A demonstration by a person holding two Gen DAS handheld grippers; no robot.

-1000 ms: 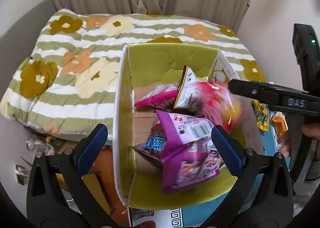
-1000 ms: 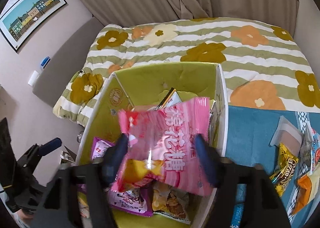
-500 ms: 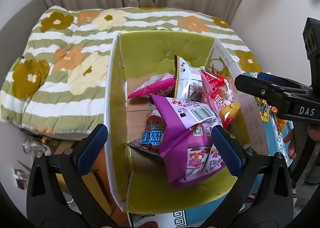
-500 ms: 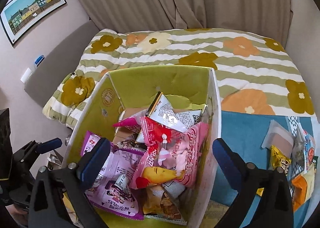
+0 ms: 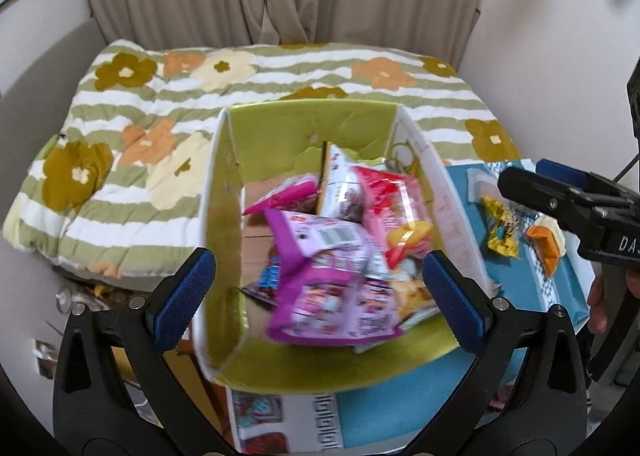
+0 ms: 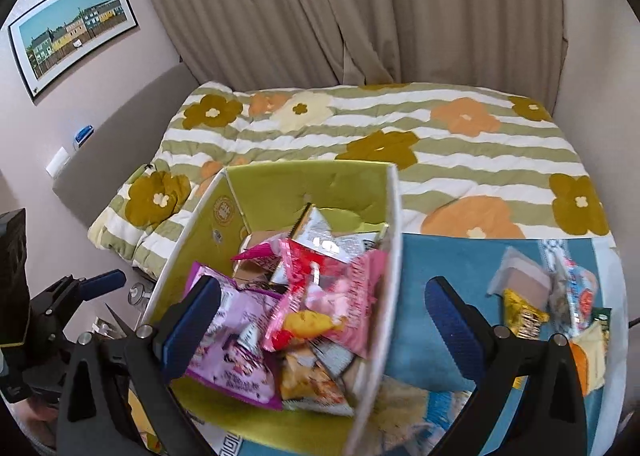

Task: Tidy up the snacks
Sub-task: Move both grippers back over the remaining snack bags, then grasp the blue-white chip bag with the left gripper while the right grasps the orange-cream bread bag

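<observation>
Just now the right gripper (image 6: pixel 322 326) let go of the pink candy bag (image 6: pixel 340 296), which lies on the heap against the right wall of the green box (image 5: pixel 304 128), beside the purple packet (image 5: pixel 324 280). One more snack is stowed, I'd say; several wrappers (image 6: pixel 524 308) wait on the blue mat (image 6: pixel 432 264) near its right edge. Both tongs gape wide and empty. The left gripper (image 5: pixel 320 296) hovers over the box's near end, while the right one has swung toward the mat.
</observation>
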